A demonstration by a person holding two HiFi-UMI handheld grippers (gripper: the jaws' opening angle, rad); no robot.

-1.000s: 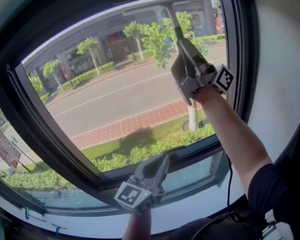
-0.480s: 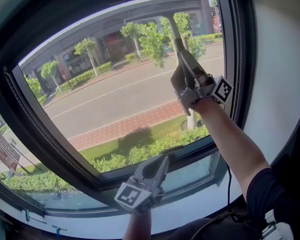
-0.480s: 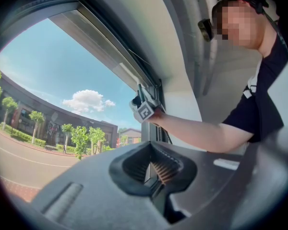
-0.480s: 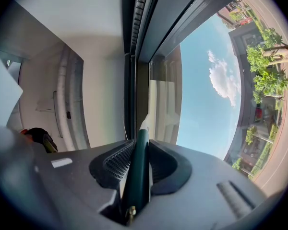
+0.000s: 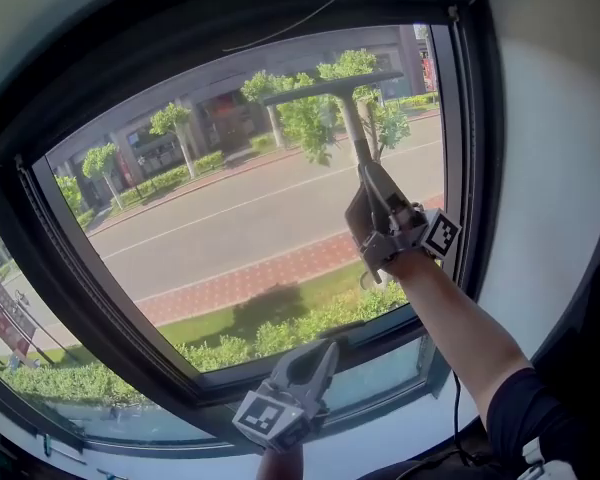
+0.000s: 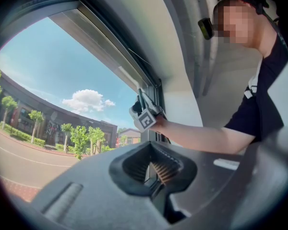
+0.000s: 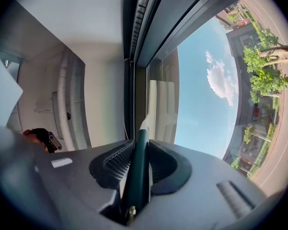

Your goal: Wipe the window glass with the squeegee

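against the window glass (image 5: 230, 208), my right gripper (image 5: 368, 180) clamps the squeegee (image 5: 332, 86) by its handle. the blade has slid down from the top frame (image 5: 230, 30) toward mid-pane, so i judge the downward stroke is under way. my left gripper (image 5: 318, 353) hangs low, jaws together, empty.

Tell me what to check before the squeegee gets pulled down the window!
1. Right gripper shut tight on the squeegee handle: ok.
2. Squeegee blade up near the top of the window glass: ok.
3. Blade pressed flat against the glass: cannot tell.
4. Left gripper empty and out of the way, low by the lower window frame: ok.
5. Glass wet enough to wipe: cannot tell.
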